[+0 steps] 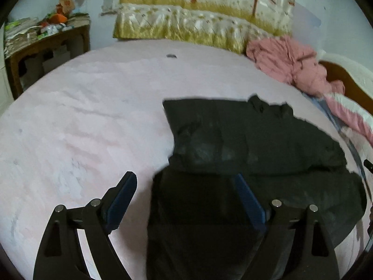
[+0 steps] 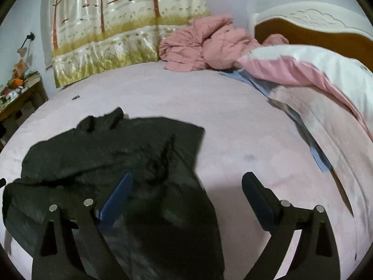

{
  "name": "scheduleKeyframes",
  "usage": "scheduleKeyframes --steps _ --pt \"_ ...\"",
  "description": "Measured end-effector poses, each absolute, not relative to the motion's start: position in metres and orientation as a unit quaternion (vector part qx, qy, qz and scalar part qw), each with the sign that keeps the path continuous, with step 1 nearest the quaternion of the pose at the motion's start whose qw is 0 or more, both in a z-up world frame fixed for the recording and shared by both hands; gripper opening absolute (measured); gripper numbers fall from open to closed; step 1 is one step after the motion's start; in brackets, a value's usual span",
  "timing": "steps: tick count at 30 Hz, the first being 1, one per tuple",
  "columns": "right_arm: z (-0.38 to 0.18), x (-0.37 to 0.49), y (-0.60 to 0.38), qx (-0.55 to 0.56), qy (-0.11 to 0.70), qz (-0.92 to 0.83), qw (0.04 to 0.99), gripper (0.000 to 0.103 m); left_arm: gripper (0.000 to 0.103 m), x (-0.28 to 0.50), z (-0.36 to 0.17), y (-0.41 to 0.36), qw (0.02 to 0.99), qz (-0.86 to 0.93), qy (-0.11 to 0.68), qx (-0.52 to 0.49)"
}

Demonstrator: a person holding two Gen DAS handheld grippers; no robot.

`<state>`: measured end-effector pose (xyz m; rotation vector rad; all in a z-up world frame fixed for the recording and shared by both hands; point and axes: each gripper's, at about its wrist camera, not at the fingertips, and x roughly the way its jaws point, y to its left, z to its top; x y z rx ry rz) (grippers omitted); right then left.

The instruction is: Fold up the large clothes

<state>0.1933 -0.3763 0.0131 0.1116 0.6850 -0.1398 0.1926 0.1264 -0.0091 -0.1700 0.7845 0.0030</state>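
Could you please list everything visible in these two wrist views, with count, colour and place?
Black garment: one, black, partly folded on the bed.
Bed sheet: one, pale pink, under the garment.
Pink quilt: one, pink, bunched at the far side by the headboard.
Pink-and-white duvet: one, along the bed's right edge.
Headboard: one, white and brown, far right.
Tree-print blanket: one, cream and gold, against the wall.
Side table: one, brown, cluttered, far left.
Left gripper: one, black, blue-padded fingers, open above the garment.
Right gripper: one, same, open.
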Motion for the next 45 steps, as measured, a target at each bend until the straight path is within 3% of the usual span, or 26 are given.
scheduleKeyframes --steps 4,7,8,10,12,15,18,21,25,29,34,39,40,42,43,44,45 --pt "-0.006 0.191 -0.379 0.065 0.365 -0.057 0.927 0.095 0.084 0.200 -0.027 0.119 0.907 -0.020 0.410 -0.094" --pt "-0.020 0.194 -0.385 0.081 0.383 -0.040 0.919 0.095 0.023 0.196 -0.033 0.119 0.905 -0.029 0.410 -0.111" --pt "-0.026 0.195 -0.386 0.084 0.393 -0.029 0.915 0.091 0.013 0.192 -0.032 0.119 0.909 -0.031 0.399 -0.112" --pt "-0.033 0.195 -0.385 0.086 0.403 -0.009 0.911 0.068 0.008 0.177 -0.023 0.118 0.922 -0.038 0.370 -0.111" --pt "-0.033 0.194 -0.382 0.085 0.404 0.008 0.911 0.013 0.007 0.163 -0.012 0.116 0.935 -0.039 0.336 -0.105" --pt "-0.019 0.183 -0.378 0.089 0.364 0.008 0.927 0.006 0.006 0.140 0.007 0.114 0.954 -0.050 0.277 -0.100" --pt "0.001 0.167 -0.371 0.077 0.319 0.006 0.945 0.006 0.006 0.121 0.023 0.105 0.971 -0.048 0.228 -0.062" --pt "-0.002 0.167 -0.362 0.052 0.333 -0.009 0.941 0.006 0.006 0.130 0.017 0.098 0.968 -0.018 0.251 -0.028" --pt "-0.024 0.180 -0.363 0.059 0.375 -0.010 0.925 0.008 0.006 0.161 -0.016 0.105 0.939 0.002 0.340 -0.047" --pt "-0.030 0.183 -0.368 0.057 0.383 -0.016 0.922 0.014 0.008 0.171 -0.028 0.106 0.932 0.005 0.360 -0.041" --pt "-0.023 0.172 -0.370 0.052 0.369 -0.033 0.928 0.032 0.009 0.160 -0.022 0.093 0.946 0.018 0.324 0.013" --pt "-0.001 0.147 -0.359 0.066 0.340 -0.022 0.938 0.035 0.010 0.144 -0.006 0.089 0.957 0.014 0.289 0.009" --pt "0.003 0.141 -0.355 0.066 0.332 -0.020 0.941 0.036 0.015 0.140 -0.001 0.090 0.960 0.010 0.280 0.000" --pt "0.009 0.130 -0.347 0.065 0.320 -0.010 0.945 0.045 0.034 0.131 0.008 0.090 0.965 0.004 0.262 -0.011" --pt "0.012 0.124 -0.343 0.063 0.313 -0.006 0.948 0.046 0.060 0.126 0.013 0.089 0.968 0.002 0.251 -0.016" --pt "0.014 0.119 -0.339 0.061 0.306 -0.002 0.950 0.049 0.074 0.120 0.016 0.088 0.971 0.002 0.238 -0.019" --pt "0.017 0.114 -0.335 0.058 0.298 0.002 0.953 0.053 0.075 0.113 0.021 0.086 0.975 0.000 0.221 -0.019"
